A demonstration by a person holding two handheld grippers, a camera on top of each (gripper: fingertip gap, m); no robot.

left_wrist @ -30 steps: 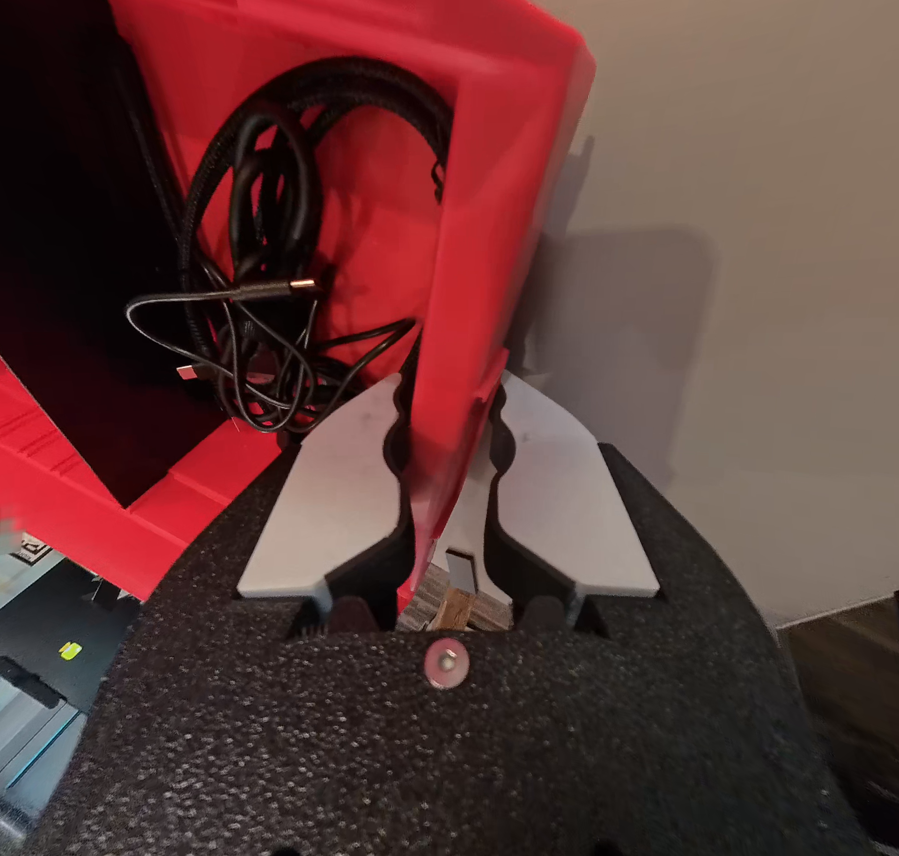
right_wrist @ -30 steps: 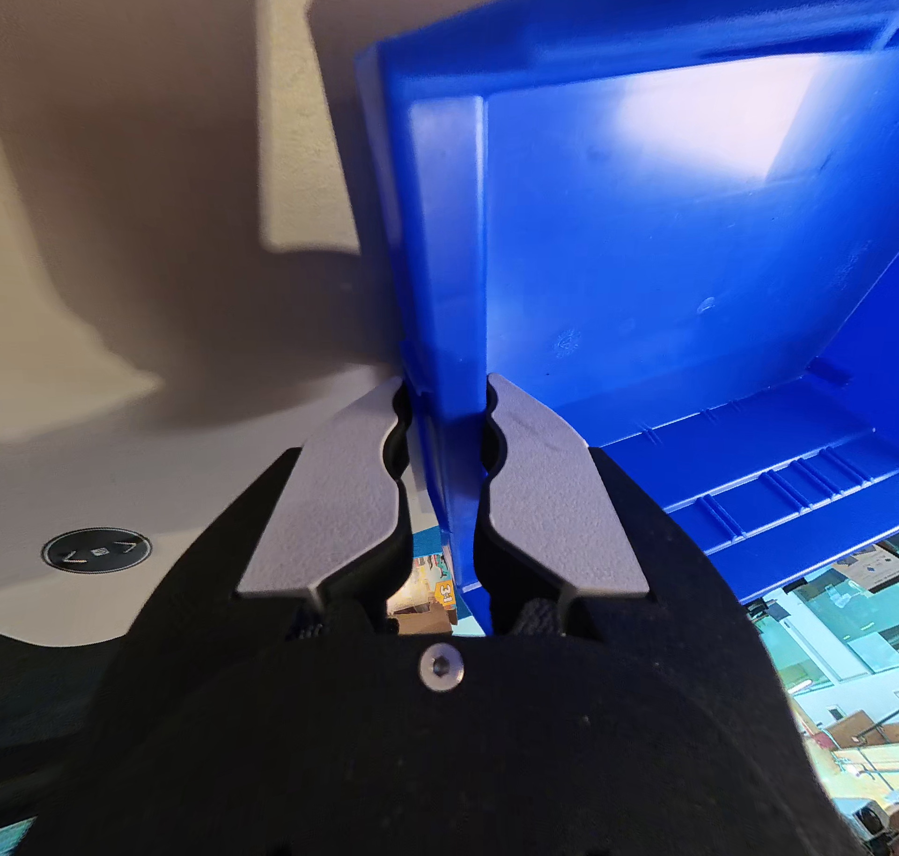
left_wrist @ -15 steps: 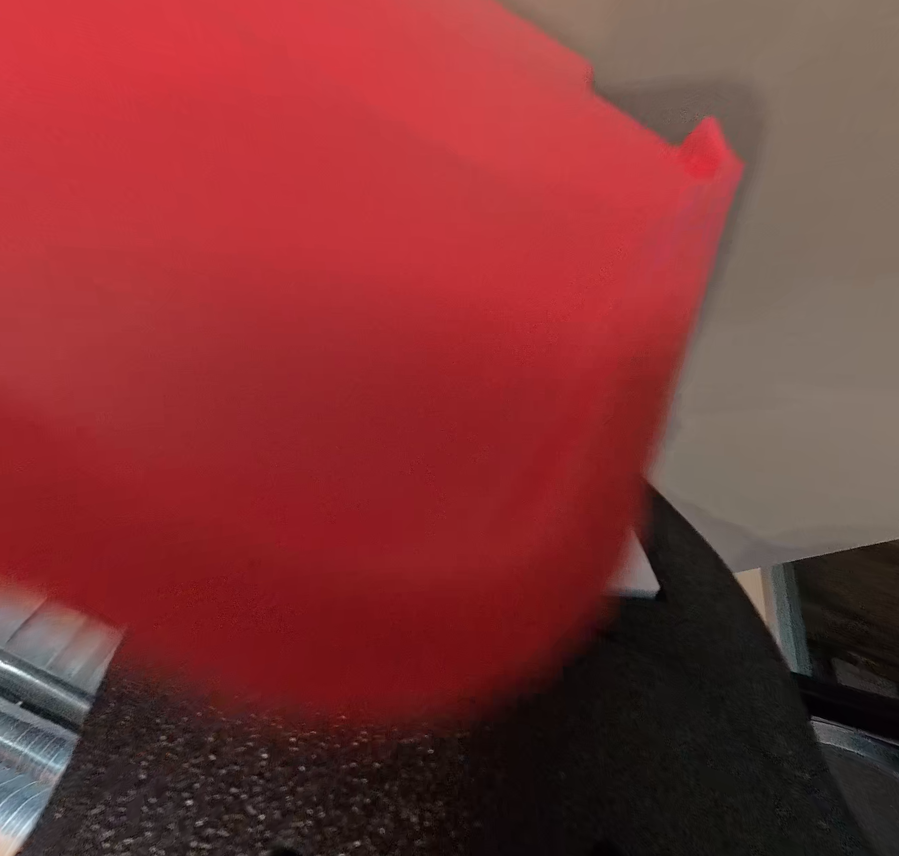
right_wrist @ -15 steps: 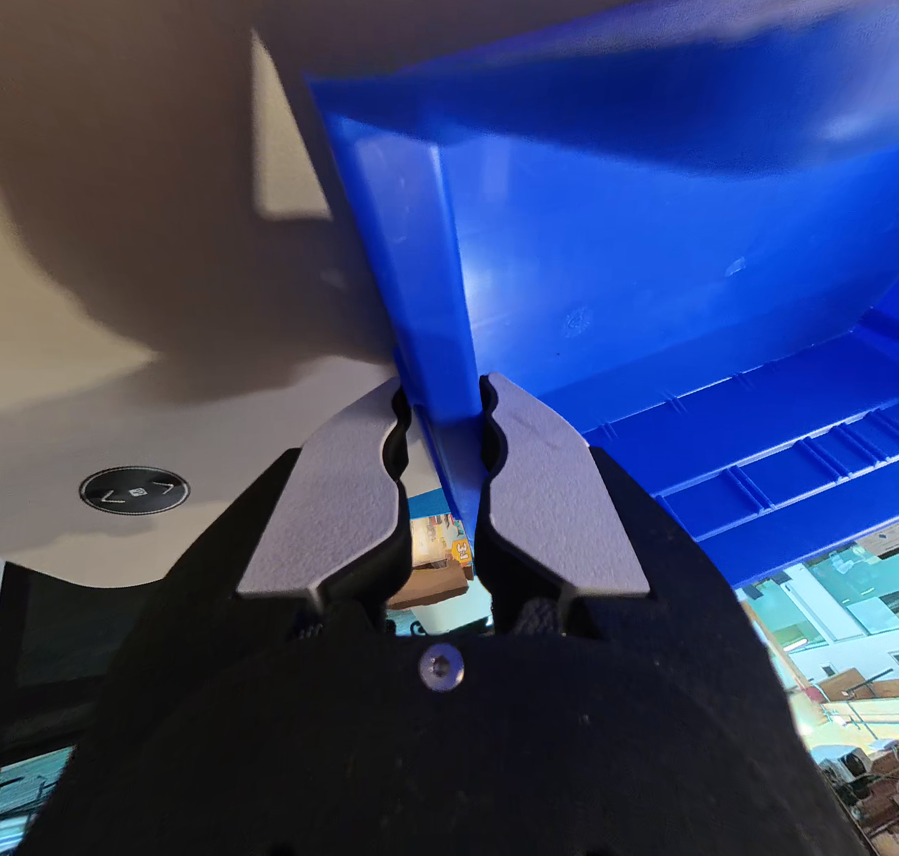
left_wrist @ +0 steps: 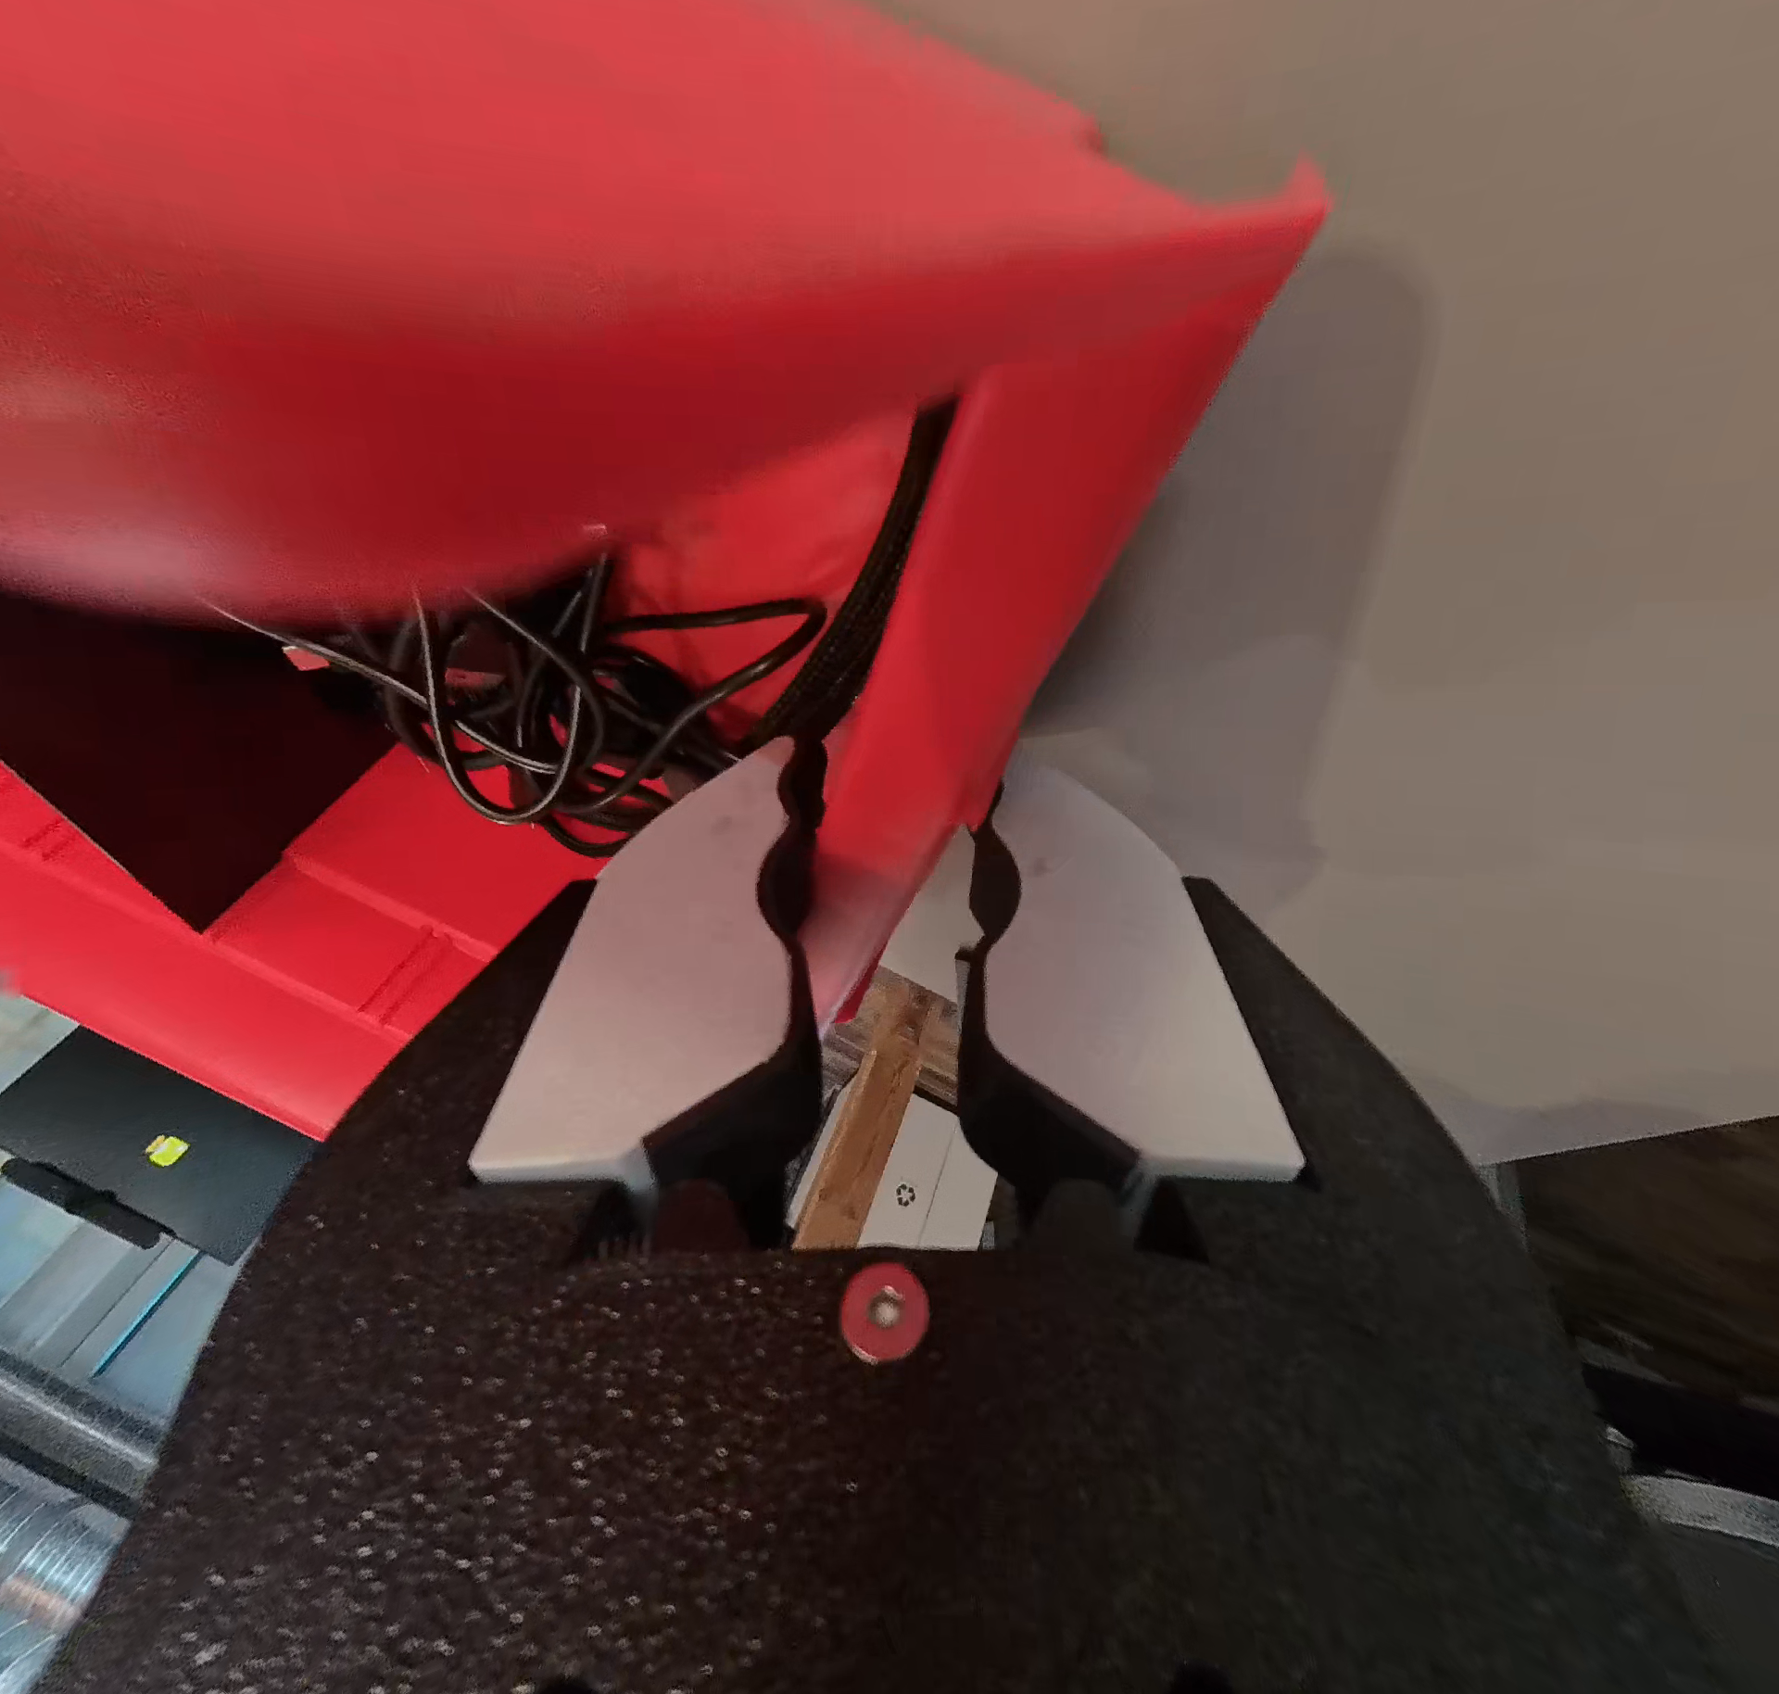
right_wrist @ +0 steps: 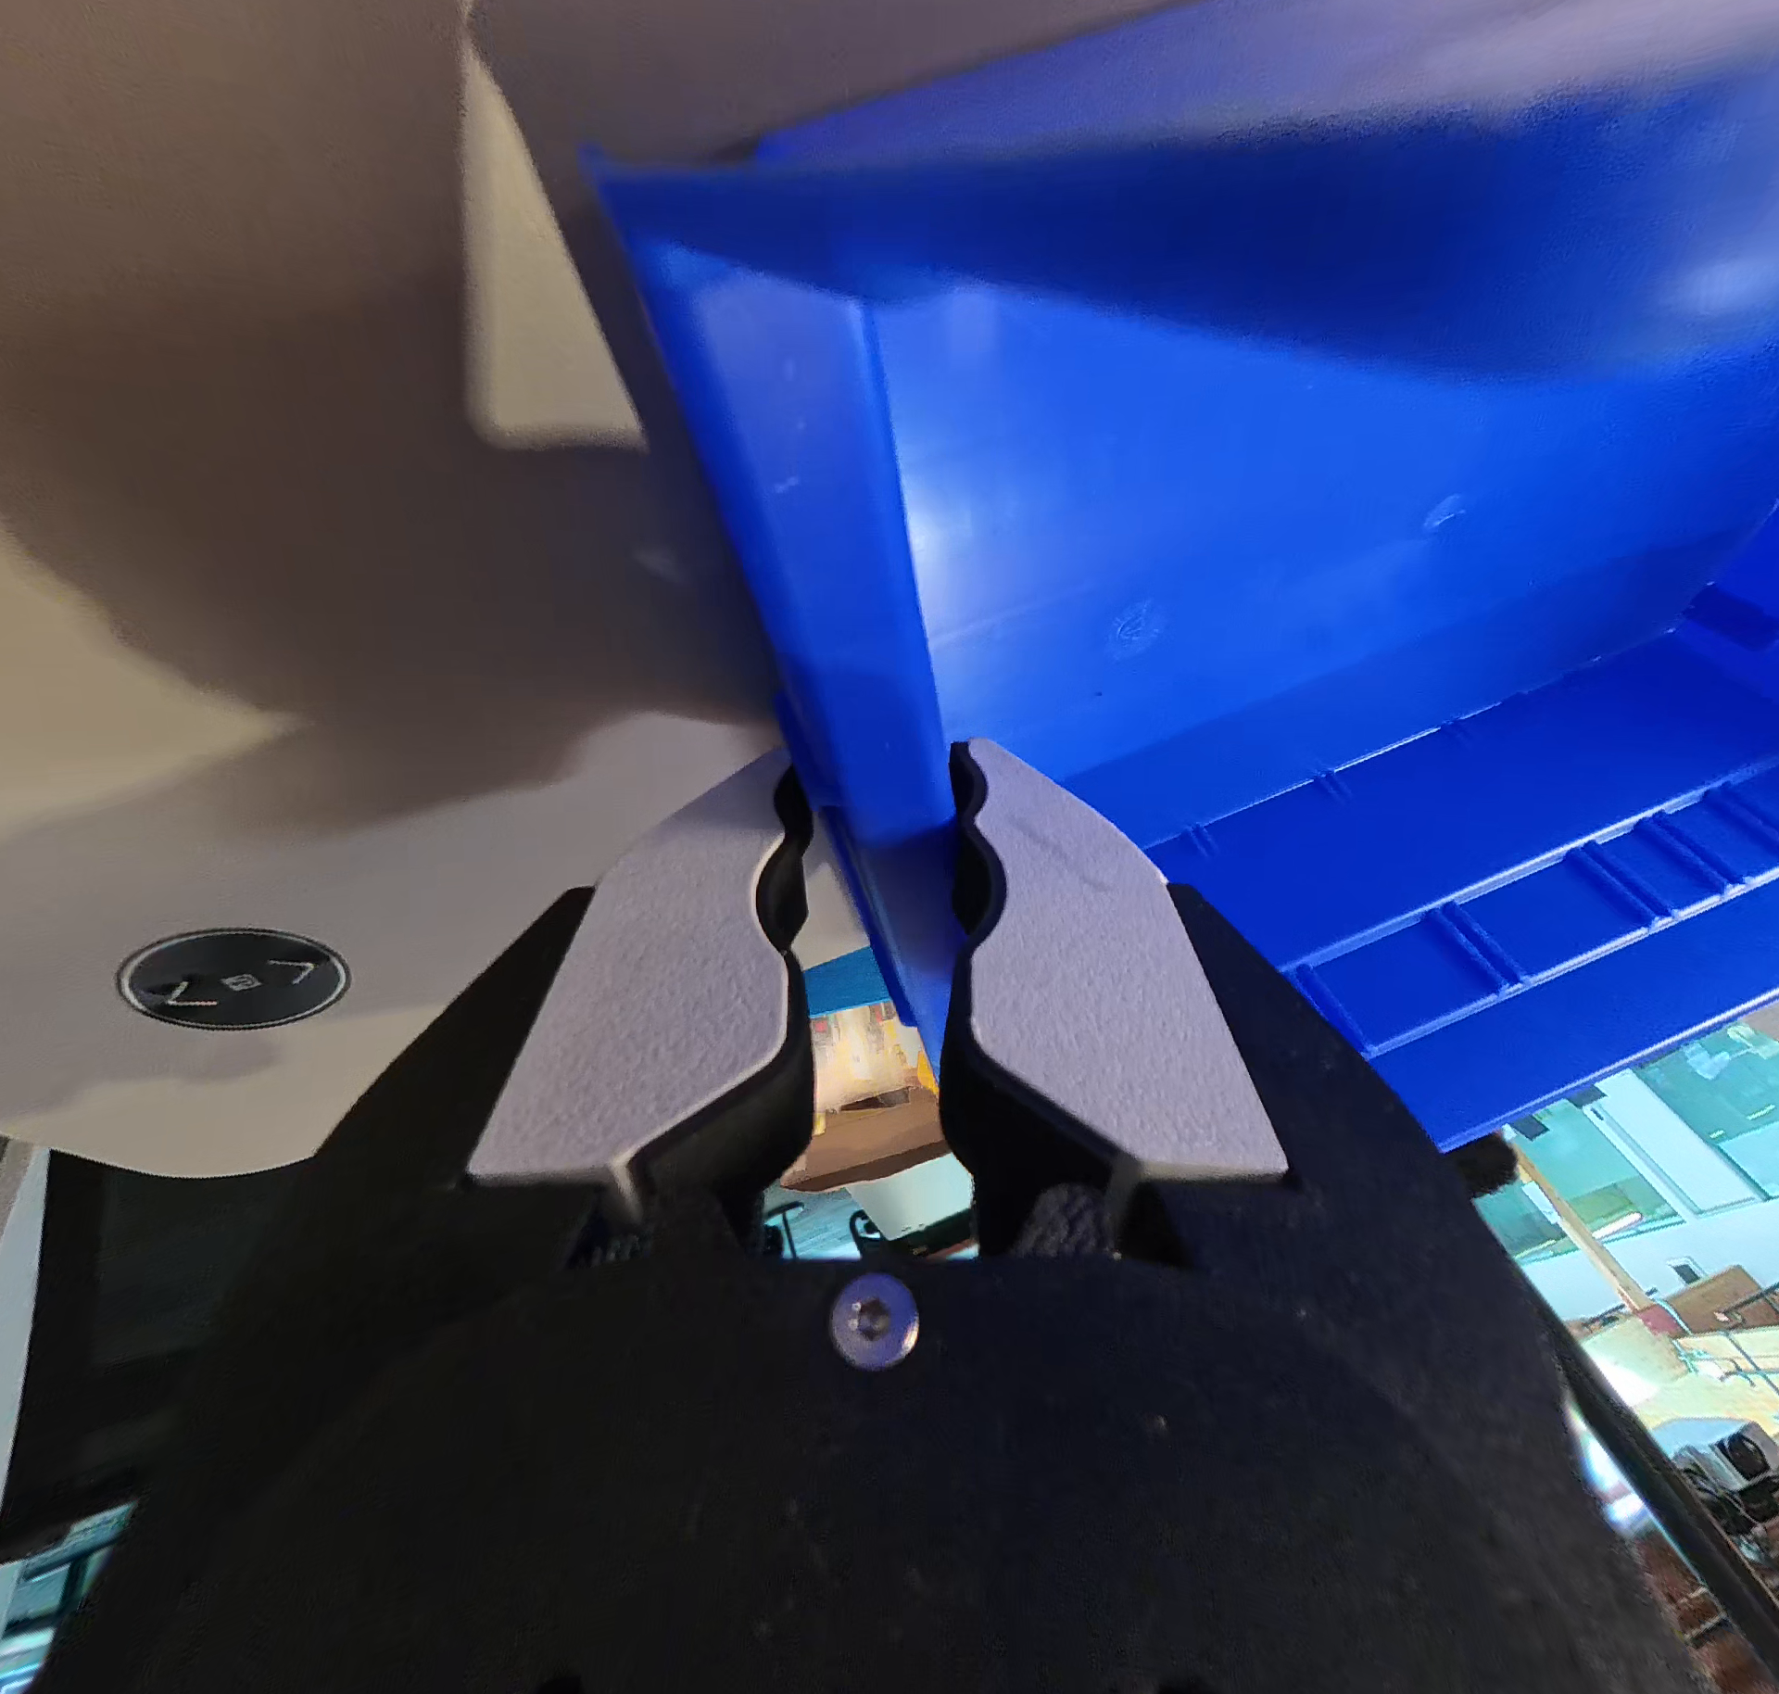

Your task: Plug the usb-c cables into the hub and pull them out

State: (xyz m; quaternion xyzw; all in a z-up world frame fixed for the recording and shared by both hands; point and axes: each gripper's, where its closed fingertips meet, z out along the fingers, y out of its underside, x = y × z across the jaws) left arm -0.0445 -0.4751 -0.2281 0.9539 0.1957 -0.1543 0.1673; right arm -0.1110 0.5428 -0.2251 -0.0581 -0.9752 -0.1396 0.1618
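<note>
Step in hand: a judgement only, but this looks like setup, before any plugging; each gripper carries a storage bin by its wall, both lifted and tilted over the pale table (right_wrist: 241, 829).
Red bin (left_wrist: 578, 252): largest thing in the left wrist view, its near wall smeared by motion.
Blue bin (right_wrist: 1348, 541): nothing shows in the part of its inside that is in view.
Left gripper (left_wrist: 890, 863): clenched on the red bin's corner wall.
Right gripper (right_wrist: 881, 863): clenched on the blue bin's corner wall.
USB-C cables (left_wrist: 578, 714): a black tangle low in the red bin, just left of the gripped wall.
Next move: probably set both bins flat, let go, then single out one plug.
Hidden: the hub is nowhere visible; cable count and plug ends too knotted to tell.
</note>
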